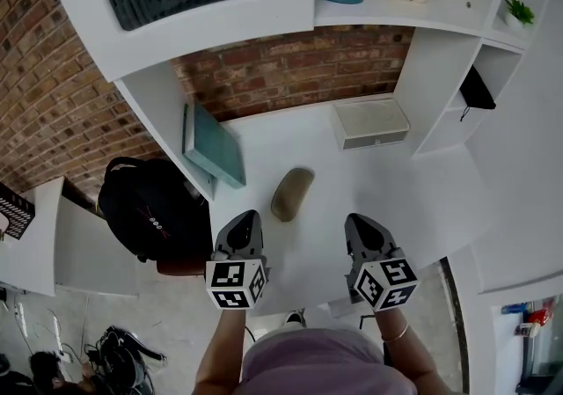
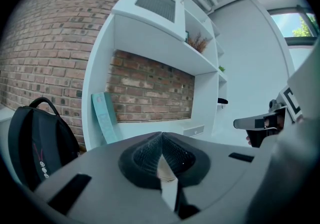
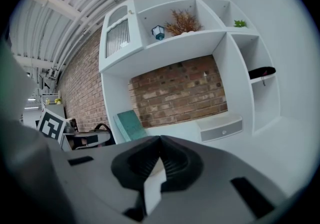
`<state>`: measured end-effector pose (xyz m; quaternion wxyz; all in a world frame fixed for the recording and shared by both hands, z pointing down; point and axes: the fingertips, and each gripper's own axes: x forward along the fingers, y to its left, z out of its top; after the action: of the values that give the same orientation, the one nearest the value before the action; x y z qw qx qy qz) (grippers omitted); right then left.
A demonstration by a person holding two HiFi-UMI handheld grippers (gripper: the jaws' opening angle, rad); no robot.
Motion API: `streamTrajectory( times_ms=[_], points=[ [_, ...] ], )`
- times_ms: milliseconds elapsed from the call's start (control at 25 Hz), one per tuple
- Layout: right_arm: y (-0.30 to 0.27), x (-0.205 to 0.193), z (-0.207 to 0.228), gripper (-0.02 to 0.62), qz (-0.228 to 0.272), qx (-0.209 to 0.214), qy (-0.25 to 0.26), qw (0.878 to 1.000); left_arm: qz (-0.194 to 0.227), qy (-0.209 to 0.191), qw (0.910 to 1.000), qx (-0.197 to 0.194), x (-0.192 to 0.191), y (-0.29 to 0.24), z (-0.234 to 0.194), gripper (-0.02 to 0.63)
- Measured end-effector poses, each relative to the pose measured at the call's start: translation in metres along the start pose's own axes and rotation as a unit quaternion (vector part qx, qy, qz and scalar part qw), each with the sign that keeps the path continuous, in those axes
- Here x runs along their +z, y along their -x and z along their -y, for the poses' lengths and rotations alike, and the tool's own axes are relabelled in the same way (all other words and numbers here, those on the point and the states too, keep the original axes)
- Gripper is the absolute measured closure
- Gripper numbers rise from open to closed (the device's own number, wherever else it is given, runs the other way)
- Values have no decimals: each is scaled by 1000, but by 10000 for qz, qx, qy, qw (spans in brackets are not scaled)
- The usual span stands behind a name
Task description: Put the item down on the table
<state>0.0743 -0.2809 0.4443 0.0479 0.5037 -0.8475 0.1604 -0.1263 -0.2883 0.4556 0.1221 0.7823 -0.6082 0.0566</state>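
A tan oblong case lies flat on the white desk, just ahead of the two grippers and between them. My left gripper hovers at the case's near left end, with its jaws shut and nothing in them. In the left gripper view the left gripper shows its ribbed pads meeting at the tips. My right gripper sits to the right of the case and apart from it, also shut and empty. The right gripper has its pads pressed together in its own view.
A teal book leans against the shelf wall at the back left. A white drawer box stands at the back right. A black backpack sits left of the desk. The desk's front edge runs just under both grippers.
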Motion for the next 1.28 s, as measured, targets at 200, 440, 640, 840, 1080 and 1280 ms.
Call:
streamTrajectory(
  times_ms=[200, 440, 640, 840, 1080, 1280],
  points=[
    [1, 1, -3, 594, 21, 31, 24, 10000, 22, 13, 10000, 26, 0, 9, -2, 606],
    [2, 2, -4, 594, 72, 3, 153, 9999, 16, 13, 10000, 20, -3, 15, -1, 606],
    [4, 3, -4, 595, 95, -8, 279, 9996, 22, 46, 10000, 8, -4, 14, -2, 606],
    [7, 3, -2, 595, 93, -6, 298, 9995, 16, 119, 9999, 6, -6, 14, 0, 606],
    [5, 3, -1, 594, 118, 0, 316, 9994, -51, -15, 10000, 47, -9, 12, 1, 606],
    [2, 3, 2, 595, 111, -2, 319, 9994, -79, -177, 9998, 44, -7, 9, 4, 606]
  ],
)
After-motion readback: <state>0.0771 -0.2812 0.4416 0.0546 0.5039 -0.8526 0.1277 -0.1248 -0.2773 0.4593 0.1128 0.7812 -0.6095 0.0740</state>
